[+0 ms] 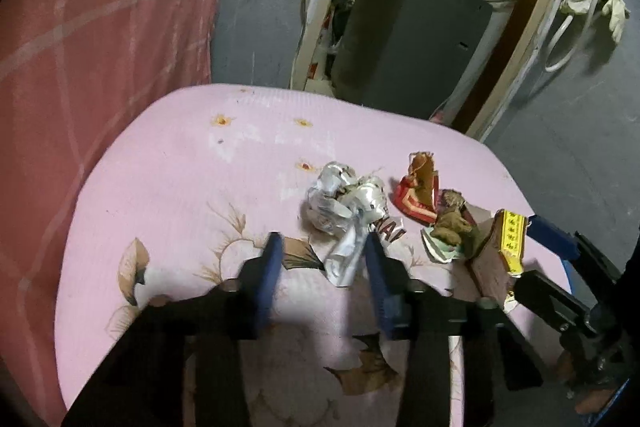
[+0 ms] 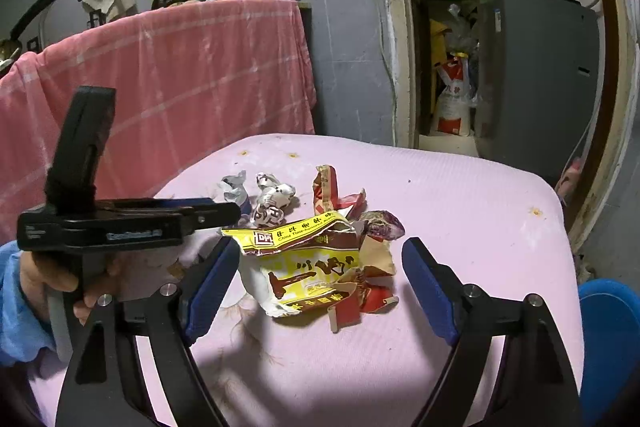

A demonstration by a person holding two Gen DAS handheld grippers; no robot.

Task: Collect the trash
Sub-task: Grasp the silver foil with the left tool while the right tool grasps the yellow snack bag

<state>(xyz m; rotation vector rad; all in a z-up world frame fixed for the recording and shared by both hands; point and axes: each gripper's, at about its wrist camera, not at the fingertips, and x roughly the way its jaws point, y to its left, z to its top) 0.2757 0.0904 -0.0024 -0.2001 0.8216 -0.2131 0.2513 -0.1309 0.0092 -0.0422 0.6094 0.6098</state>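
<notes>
My left gripper (image 1: 322, 247) has narrowed around the tail of the crumpled silver wrapper (image 1: 344, 207) without clearly pinching it: light, soft, slippery, best taken at that tail, which runs toward me. Beside it on the pink cushion (image 2: 460, 187), my right gripper (image 2: 320, 291) stands wide around the yellow bag (image 2: 304, 267), lying crosswise.

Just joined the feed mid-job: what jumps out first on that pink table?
A heap of wrappers sits mid-table on the pink floral tablecloth: a torn yellow-and-brown snack bag nearest the right camera, with a crumpled silver-white foil wrapper behind it. The left gripper has the foil's tail between its blue fingers, and the open right gripper straddles the yellow bag. A pink checked cloth hangs behind.
</notes>
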